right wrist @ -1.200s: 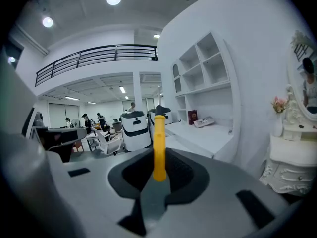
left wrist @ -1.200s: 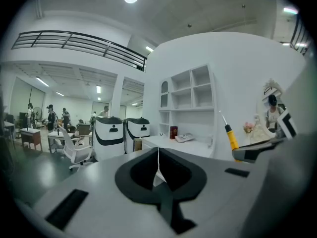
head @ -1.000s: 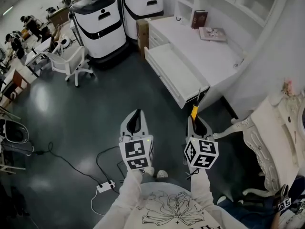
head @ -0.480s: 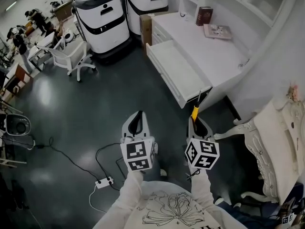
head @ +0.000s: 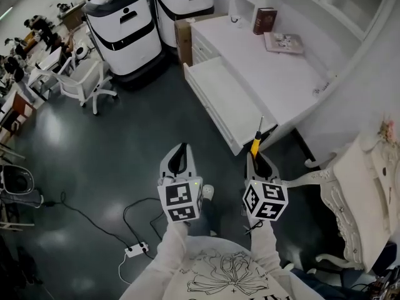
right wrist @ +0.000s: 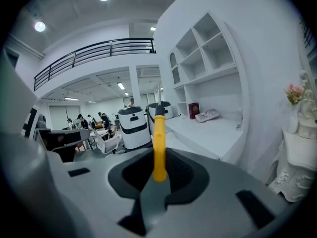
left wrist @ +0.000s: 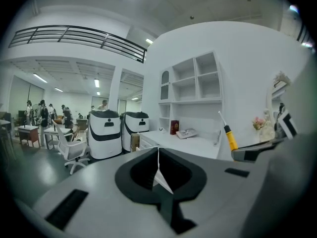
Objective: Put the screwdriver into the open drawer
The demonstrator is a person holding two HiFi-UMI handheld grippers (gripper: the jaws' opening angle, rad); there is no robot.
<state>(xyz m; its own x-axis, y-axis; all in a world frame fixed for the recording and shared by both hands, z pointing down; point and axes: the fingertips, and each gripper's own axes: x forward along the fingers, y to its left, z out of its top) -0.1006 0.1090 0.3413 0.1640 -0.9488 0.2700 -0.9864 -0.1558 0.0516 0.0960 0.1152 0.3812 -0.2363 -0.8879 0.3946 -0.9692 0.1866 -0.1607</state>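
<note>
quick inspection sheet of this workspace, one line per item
surface: white desk top, mostly bare.
job's things: screwdriver upright in right claw; open drawer ahead, looks empty.
clutter: book standing, booklet lying flat, both on the desk.
grippers: right claw shut on the screwdriver handle; left claw shut, empty.
cables: power strip and cable on the floor.
surroundings: white machines, office chair, ornate white chair.

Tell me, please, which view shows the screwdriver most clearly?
The right gripper view: the screwdriver stands large and centred there, its yellow handle clamped in the right tool. The head view shows its whole length, but small. The left gripper view shows it small too, off to the right side.
</note>
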